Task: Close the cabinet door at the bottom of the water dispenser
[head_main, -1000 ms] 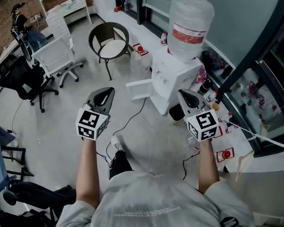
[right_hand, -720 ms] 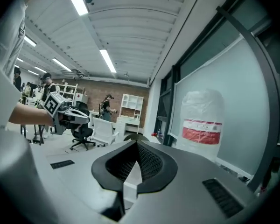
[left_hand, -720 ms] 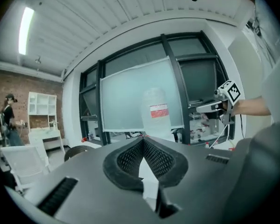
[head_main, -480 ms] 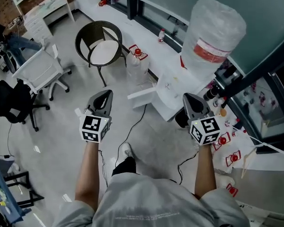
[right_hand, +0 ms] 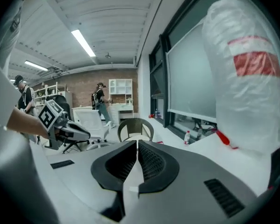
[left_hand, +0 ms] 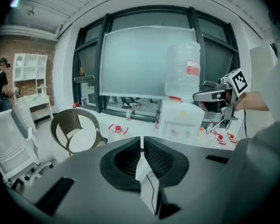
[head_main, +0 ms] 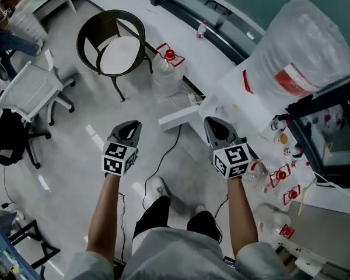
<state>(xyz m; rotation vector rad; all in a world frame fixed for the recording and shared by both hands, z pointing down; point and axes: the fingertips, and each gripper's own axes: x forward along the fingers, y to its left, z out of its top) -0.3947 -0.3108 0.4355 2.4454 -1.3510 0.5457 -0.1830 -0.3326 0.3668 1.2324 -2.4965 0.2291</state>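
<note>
Cable, thin and black [head_main: 167,151], trails over the glossy grey floor [head_main: 76,147] below the flat white cabinet door [head_main: 176,119]; the door juts open from the white water dispenser [head_main: 239,95], between the grippers; left gripper [head_main: 128,127] and right gripper [head_main: 213,126] each have jaws pressed together, empty; round dark wicker chair [head_main: 114,42] stands beyond.

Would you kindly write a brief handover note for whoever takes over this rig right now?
Left tongs: shut, empty, held in the air over the floor.
Right tongs: shut, empty, close to the water dispenser.
Cabinet door: open at the dispenser's base, ahead of and between both tongs; neither touches it.
Done: nothing yet.
Left: push the door shut.
</note>
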